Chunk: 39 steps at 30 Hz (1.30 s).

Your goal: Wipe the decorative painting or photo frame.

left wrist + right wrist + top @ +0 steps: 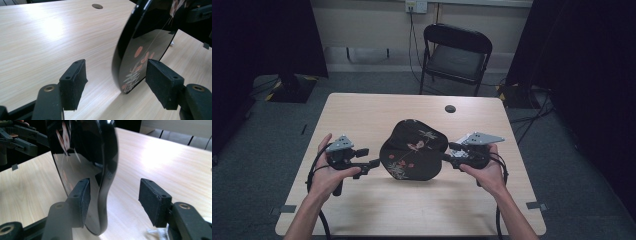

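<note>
Black lacquered tray is resting flat on the worktop, both tools gaping wide, gripping nothing, flanking its rim.

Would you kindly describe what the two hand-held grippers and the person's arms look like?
Both are black. The left hand-held gripper and right hand-held gripper each carry a grey three-cornered plate on top and trail a black cable. The jaws end in black foam-like rectangular pads fixed with small screws, with brass-coloured pivots behind. The forearms are bare, with no sleeves in view.
</note>
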### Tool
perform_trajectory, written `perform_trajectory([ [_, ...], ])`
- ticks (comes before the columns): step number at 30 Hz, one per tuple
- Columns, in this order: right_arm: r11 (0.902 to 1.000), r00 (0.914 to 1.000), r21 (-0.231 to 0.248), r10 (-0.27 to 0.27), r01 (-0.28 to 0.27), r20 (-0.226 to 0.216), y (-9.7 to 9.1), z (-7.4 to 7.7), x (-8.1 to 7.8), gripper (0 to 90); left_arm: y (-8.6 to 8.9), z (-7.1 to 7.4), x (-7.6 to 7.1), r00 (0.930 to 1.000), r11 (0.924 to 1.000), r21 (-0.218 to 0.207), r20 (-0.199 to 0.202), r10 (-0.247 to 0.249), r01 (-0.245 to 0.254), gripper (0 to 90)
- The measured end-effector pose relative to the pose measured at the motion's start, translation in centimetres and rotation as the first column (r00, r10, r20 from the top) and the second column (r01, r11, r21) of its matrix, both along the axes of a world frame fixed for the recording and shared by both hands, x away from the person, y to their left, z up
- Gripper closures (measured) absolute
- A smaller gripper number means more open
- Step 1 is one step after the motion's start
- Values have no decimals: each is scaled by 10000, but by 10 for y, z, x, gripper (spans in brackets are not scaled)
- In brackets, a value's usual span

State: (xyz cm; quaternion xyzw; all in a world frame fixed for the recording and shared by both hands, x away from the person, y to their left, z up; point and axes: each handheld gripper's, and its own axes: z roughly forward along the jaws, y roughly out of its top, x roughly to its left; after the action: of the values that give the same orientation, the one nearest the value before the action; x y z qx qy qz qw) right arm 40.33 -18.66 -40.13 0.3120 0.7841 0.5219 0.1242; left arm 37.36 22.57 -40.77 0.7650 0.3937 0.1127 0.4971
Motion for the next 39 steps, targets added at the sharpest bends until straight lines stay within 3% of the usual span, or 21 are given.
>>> perform_trajectory([
  [7,9994,9995,232,-257,252,193,-15,11,-3,429,25,10,-1,9975,9978,-146,282,655,-651,325],
  [8,9988,9993,315,-382,380,55,-22,11,-4,430,34,12,-2,9936,9946,-112,441,1036,-1032,328],
  [13,9980,9983,267,-580,579,58,-38,15,-3,433,48,13,-3,9884,9891,-225,400,1464,-1456,337],
  [15,9946,9947,295,-999,992,253,-50,17,-2,430,60,13,-4,9840,9851,-331,518,1705,-1690,329],
  [18,9796,9792,574,-1955,1924,543,-69,20,1,423,68,11,-4,9785,9789,-387,413,2020,-2004,324],
  [20,9702,9703,618,-2373,2343,473,-79,19,4,419,73,8,-3,9684,9688,-345,378,2467,-2454,326],
  [23,9411,9398,218,-3382,3375,495,-95,14,7,418,79,6,-2,9521,9530,-146,404,3031,-3028,328],
  [25,9267,9261,241,-3757,3750,353,-105,9,10,419,83,4,-2,9500,9502,-320,293,3108,-3099,327],
  [27,9118,9116,245,-4104,4099,215,-116,4,12,419,88,3,-2,9455,9459,-159,285,3244,-3241,327],
  [29,9022,9032,496,-4293,4285,54,-127,0,14,419,91,2,-1,9416,9419,-158,224,3359,-3356,329],
  [30,8937,8955,638,-4450,4442,-11,-133,-2,13,419,97,1,-1,9338,9338,-158,118,3576,-3574,331],
  [32,8856,8874,610,-4610,4605,-59,-139,-4,14,419,103,0,-2,9246,9246,52,138,3807,-3808,332],
  [35,8784,8805,655,-4739,4734,-97,-145,-7,14,419,110,-1,-2,9109,9110,-29,47,4125,-4125,331],
  [39,8769,8789,604,-4767,4768,-175,-146,-10,15,419,112,-1,-3,9120,9120,-11,-28,4103,-4103,330],
])
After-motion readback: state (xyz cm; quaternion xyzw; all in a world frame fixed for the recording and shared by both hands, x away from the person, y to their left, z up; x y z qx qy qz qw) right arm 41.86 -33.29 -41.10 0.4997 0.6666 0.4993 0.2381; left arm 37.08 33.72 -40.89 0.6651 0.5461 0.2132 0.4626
